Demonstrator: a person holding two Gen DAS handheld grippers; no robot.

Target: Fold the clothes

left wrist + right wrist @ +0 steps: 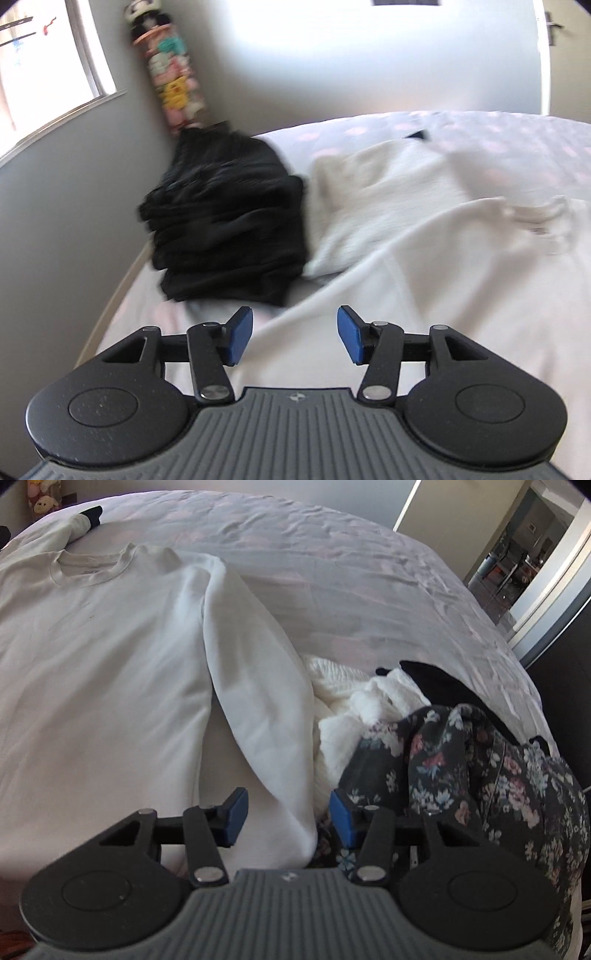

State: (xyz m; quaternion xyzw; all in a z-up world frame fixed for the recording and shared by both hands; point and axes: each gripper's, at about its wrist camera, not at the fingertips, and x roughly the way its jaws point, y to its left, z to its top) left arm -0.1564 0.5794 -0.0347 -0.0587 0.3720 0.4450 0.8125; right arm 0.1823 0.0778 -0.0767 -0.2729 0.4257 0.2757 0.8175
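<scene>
On the bed (369,590), near its left edge, black clothes (229,221) sit folded, the white sweatshirt (110,657) lies flat unfolded, a messy pile (443,738) waits, and the left tool (295,334) and right tool (288,819) hang open, holding nothing.

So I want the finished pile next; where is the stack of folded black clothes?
In the left wrist view, the stack of folded black clothes sits left of the white sweatshirt, by the wall.

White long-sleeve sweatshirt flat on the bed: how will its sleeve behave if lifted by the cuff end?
Likely floppy: the white long-sleeve sweatshirt shows soft creases, its sleeve lying limp. Probably light, thick fabric. The body may drag along over the bedsheet rather than stay put.
</scene>
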